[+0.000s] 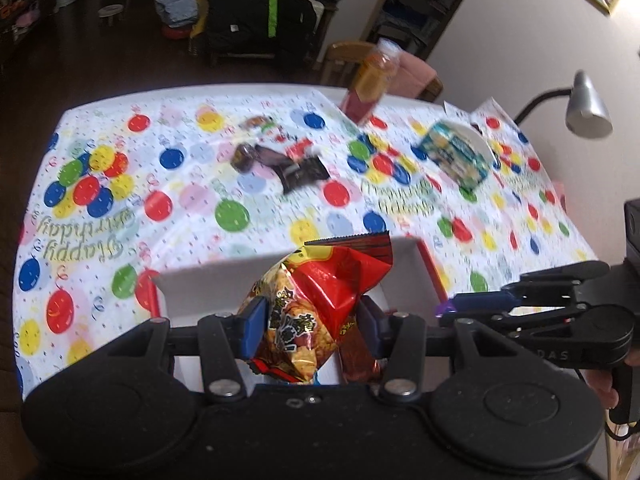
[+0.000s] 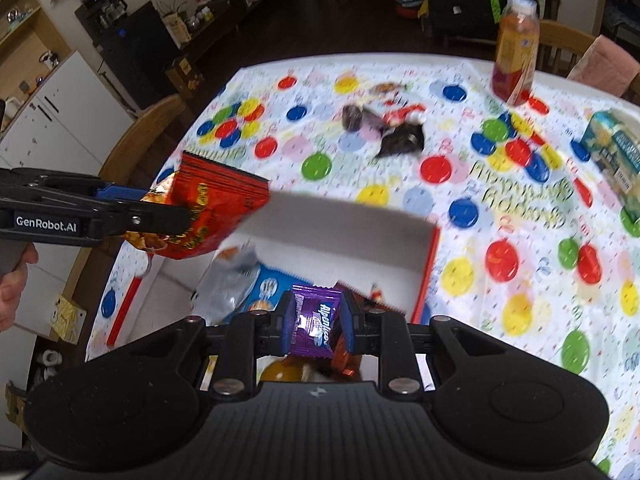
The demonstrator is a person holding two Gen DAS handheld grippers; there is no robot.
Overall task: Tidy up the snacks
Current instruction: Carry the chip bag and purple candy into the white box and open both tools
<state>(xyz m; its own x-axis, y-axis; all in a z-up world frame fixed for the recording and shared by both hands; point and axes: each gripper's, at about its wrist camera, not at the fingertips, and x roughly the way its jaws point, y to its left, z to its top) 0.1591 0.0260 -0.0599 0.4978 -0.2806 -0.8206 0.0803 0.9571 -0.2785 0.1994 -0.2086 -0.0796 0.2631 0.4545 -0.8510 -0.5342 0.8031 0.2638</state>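
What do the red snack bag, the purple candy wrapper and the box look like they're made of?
Red snack bag: glossy plastic film, probably foil-lined, with creases and a serrated top edge. Purple candy wrapper: shiny film that catches glare. Box: likely matte white cardboard with flat, stiff walls and red outside.

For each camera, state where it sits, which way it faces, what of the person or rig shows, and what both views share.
Left wrist: sits on the left gripper, facing across the table over the white box; it clamps the red snack bag; the right gripper enters at right.
Right wrist: sits on the right gripper, facing likewise; it clamps the purple candy; a hand shows at left.
Shared: box, red bag, juice bottle, loose snacks.
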